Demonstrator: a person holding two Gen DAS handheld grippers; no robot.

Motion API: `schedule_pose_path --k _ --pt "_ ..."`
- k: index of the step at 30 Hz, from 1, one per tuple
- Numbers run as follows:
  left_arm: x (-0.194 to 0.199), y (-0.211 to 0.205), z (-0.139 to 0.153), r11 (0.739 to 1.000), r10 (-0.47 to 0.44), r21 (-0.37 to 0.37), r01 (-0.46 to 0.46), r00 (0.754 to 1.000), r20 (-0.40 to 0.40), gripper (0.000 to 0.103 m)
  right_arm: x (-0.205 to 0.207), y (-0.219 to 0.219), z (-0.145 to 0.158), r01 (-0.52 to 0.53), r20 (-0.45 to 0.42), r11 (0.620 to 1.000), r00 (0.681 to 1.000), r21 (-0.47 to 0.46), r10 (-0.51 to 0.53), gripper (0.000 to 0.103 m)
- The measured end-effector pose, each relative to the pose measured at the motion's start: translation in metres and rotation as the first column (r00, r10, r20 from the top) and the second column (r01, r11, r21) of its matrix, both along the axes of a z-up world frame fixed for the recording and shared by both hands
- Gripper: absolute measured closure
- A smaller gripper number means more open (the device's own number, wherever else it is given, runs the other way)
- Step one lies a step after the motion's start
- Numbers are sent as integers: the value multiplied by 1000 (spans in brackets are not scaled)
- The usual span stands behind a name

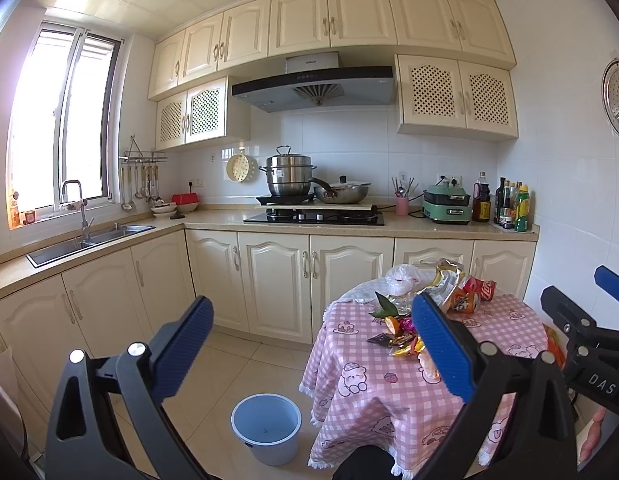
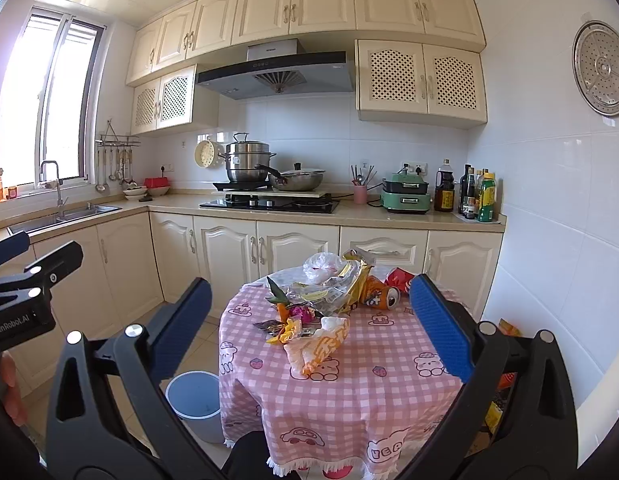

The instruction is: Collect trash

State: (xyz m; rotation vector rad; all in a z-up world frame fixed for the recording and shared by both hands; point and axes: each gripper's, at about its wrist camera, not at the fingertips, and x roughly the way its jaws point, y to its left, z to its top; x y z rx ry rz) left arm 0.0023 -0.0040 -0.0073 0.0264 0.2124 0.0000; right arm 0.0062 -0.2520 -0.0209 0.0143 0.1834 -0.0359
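Note:
A pile of trash lies on the round table with the pink checked cloth (image 2: 349,380): a crumpled orange-and-white wrapper (image 2: 321,344), small candy wrappers (image 2: 287,328), an orange can (image 2: 383,296), a red wrapper (image 2: 399,278), a gold foil bag (image 2: 349,280) and a clear plastic bag (image 2: 321,266). The same heap (image 1: 429,300) shows in the left wrist view. A pale blue bin (image 1: 266,426) stands on the floor left of the table. My left gripper (image 1: 313,344) and right gripper (image 2: 309,328) both hang open short of the table, nothing between their blue pads.
Cream base cabinets (image 1: 277,280) run behind the table, with a sink (image 1: 89,238) at left, a hob with pots (image 1: 313,216) and bottles (image 1: 509,208) on the counter. A white tiled wall (image 2: 549,280) stands close on the table's right. Tiled floor (image 1: 237,364) lies around the bin.

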Motion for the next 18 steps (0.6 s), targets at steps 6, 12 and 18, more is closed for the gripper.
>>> schedule_pose_path --k 6,12,18 --pt "1 0 0 1000 -1 2 1 1000 -3 6 0 -1 0 -1 -1 1000 1000 -1 1 6" --pt "3 0 -1 1000 -2 4 2 1000 -6 6 1 -2 0 2 -3 1000 1000 -2 -2 6" --pt "3 -1 -3 1000 -3 6 3 1000 -7 6 1 -2 0 1 -5 1000 1000 0 -1 6"
